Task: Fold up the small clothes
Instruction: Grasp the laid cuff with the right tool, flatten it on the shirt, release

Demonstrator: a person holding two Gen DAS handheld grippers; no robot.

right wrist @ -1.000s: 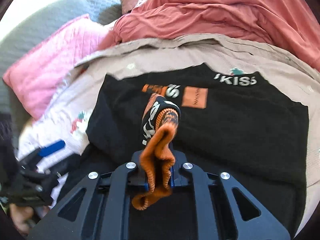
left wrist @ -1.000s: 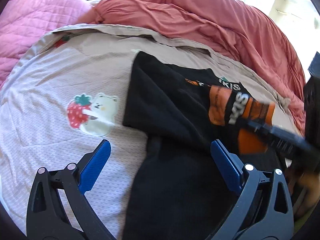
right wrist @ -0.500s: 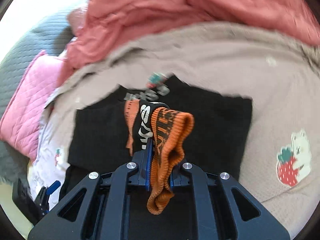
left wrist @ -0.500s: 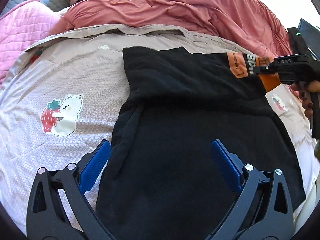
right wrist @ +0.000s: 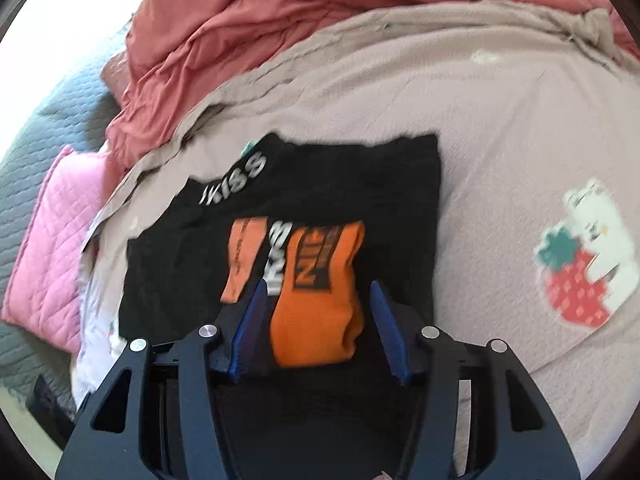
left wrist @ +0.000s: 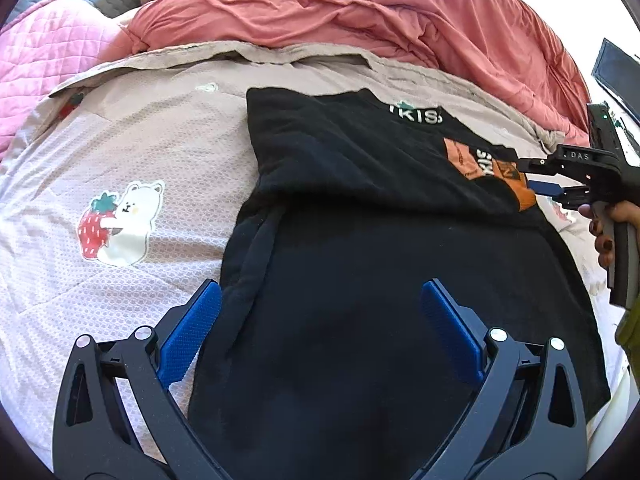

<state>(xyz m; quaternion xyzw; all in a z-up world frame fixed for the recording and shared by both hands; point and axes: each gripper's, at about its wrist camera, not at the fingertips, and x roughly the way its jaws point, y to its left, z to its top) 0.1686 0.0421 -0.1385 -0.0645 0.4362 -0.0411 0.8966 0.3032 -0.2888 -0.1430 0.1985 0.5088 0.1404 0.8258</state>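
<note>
Your right tongs (right wrist: 316,320), part-open round the orange cuff (right wrist: 320,292), & left tongs (left wrist: 320,336), wide open & empty, over the black top (left wrist: 360,240): withdrawing carelessly may snag the fold.

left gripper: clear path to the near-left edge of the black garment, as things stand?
Probably yes. The left gripper is open, empty, and the black garment edge lies flat just past its left finger, uncovered.
</note>
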